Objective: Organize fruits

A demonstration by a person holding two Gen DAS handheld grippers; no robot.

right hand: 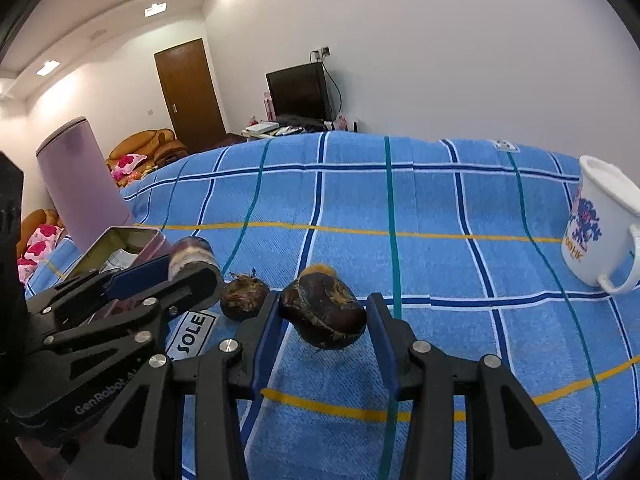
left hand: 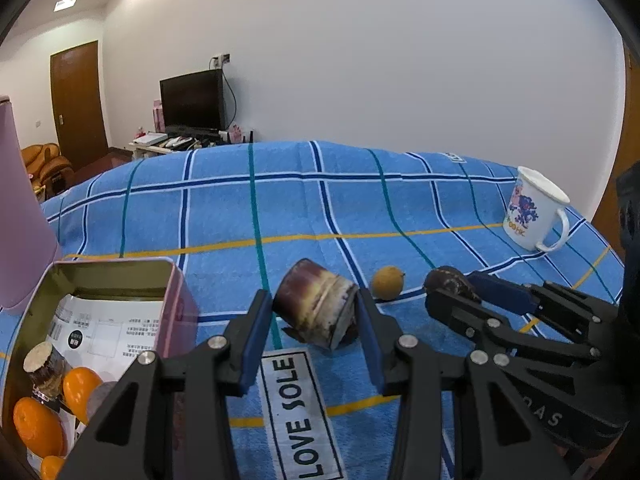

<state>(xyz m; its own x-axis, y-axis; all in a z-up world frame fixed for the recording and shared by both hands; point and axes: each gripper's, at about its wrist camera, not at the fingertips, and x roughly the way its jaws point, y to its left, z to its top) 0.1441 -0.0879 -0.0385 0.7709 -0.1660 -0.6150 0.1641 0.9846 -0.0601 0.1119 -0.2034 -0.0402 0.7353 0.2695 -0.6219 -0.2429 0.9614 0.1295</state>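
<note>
My left gripper [left hand: 314, 312] is open with its blue pads on either side of a purple-brown sugarcane piece [left hand: 316, 304] lying on the blue checked cloth [left hand: 360, 208]. My right gripper [right hand: 324, 316] is open around a dark round water chestnut [right hand: 324, 310] on the cloth. A second dark chestnut [right hand: 244, 294] lies just left of it. A small yellow fruit [left hand: 387, 282] lies between the two grippers. An open pink tin [left hand: 120, 276] at the left holds oranges [left hand: 38, 426] and another cane piece [left hand: 42, 368].
A white printed mug [left hand: 534, 210] stands at the cloth's far right. A tall pink container [right hand: 84, 184] stands behind the tin at the left. A "LOVE SOLE" label [left hand: 298, 412] lies on the cloth near me.
</note>
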